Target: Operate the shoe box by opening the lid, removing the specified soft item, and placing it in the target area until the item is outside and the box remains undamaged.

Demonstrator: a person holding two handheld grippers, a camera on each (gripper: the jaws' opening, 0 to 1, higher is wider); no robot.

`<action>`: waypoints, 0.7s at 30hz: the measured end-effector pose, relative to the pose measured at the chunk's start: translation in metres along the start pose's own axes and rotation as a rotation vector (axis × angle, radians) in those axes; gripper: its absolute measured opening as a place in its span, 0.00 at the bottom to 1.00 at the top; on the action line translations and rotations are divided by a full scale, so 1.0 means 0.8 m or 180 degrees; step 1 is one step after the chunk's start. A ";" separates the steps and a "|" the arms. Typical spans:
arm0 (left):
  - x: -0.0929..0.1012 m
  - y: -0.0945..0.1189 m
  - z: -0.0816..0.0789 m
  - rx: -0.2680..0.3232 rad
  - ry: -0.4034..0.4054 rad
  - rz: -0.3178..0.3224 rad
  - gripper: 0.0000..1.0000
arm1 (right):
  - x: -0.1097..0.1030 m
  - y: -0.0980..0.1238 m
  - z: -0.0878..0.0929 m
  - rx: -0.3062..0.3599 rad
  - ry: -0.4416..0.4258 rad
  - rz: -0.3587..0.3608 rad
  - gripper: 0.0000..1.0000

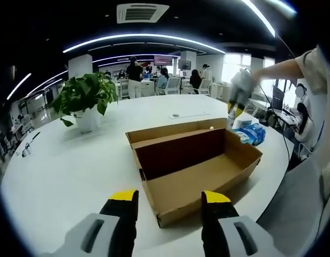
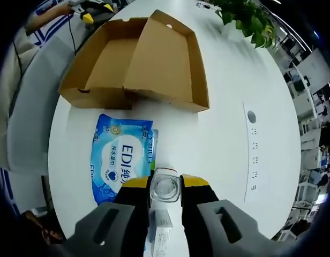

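A: From my left gripper view, the shoe box sits open on the white table, lid folded back. My 2 yellow-tipped fingers are spread wide with nothing between them, hovering just short of the box's near corner.

B: And the soft item?

A: The blue wipes pack lies on the table just past the box's far end, outside it. My other tool, the right gripper, hangs above that pack, held by a person's arm.

B: What does the right gripper view give you?

A: Looking down. My right gripper has its fingers closed around a small clear bottle, seen from the top. The wipes pack lies flat on the table, just left of those fingers, its near edge slipping under the left one. The shoe box is beyond the pack, close to it, with its lid open to the right. The left gripper shows at the far edge.

B: Anything else?

A: A potted plant further back on the table, and people at desks in the background.
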State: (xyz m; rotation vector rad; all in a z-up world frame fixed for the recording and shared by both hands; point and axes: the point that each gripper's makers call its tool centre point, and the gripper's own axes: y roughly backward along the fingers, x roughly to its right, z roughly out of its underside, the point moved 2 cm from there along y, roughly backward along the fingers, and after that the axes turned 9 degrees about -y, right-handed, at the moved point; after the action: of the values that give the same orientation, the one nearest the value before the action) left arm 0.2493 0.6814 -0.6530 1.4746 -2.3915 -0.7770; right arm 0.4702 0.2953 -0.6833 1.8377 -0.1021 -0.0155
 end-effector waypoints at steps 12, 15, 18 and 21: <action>0.001 0.000 0.007 -0.0071 0.0004 0.0000 0.47 | 0.006 -0.006 -0.002 0.0026 -0.0042 -0.0051 0.19; 0.000 -0.001 0.007 -0.0077 0.0003 -0.0003 0.47 | 0.005 -0.006 -0.004 0.0050 -0.0072 -0.0072 0.19; 0.000 -0.001 0.007 -0.0082 0.0011 -0.0006 0.47 | 0.005 -0.007 -0.003 0.0032 -0.0042 -0.0049 0.19; 0.000 -0.001 0.007 -0.0083 0.0016 -0.0004 0.47 | 0.006 -0.006 -0.002 0.0028 -0.0042 -0.0039 0.19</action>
State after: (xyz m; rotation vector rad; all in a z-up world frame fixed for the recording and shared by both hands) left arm 0.2473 0.6828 -0.6577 1.4665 -2.3680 -0.8007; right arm 0.4750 0.2975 -0.6872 1.8471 -0.1003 -0.0359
